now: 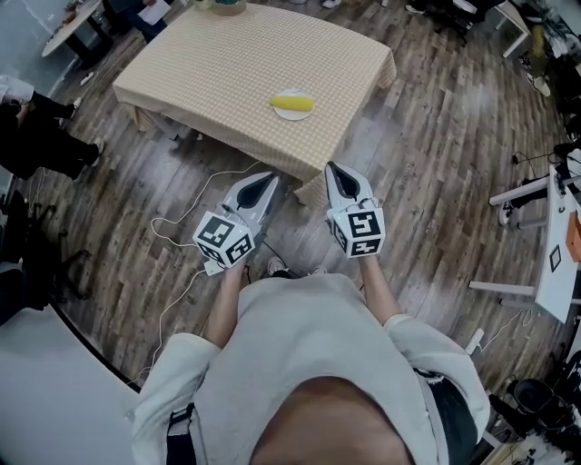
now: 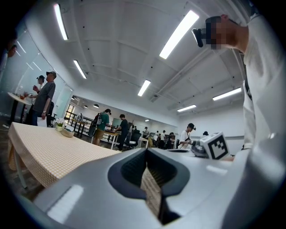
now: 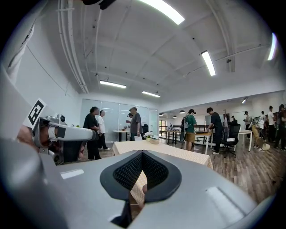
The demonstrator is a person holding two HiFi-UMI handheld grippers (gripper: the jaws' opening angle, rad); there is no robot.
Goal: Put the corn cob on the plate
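A yellow corn cob lies on a small white plate near the front edge of a table with a beige checked cloth. Both grippers are held side by side over the wooden floor, short of the table's near corner and pointing toward it. The jaws of the left gripper are together with nothing in them. The right gripper is likewise shut and empty. From each gripper view I see only the cloth-covered table ahead; the cob is not clearly visible there.
A bowl stands at the table's far edge. A white cable trails over the floor by my left side. People stand at the left, and a white desk is at the right. More people and desks fill the room beyond.
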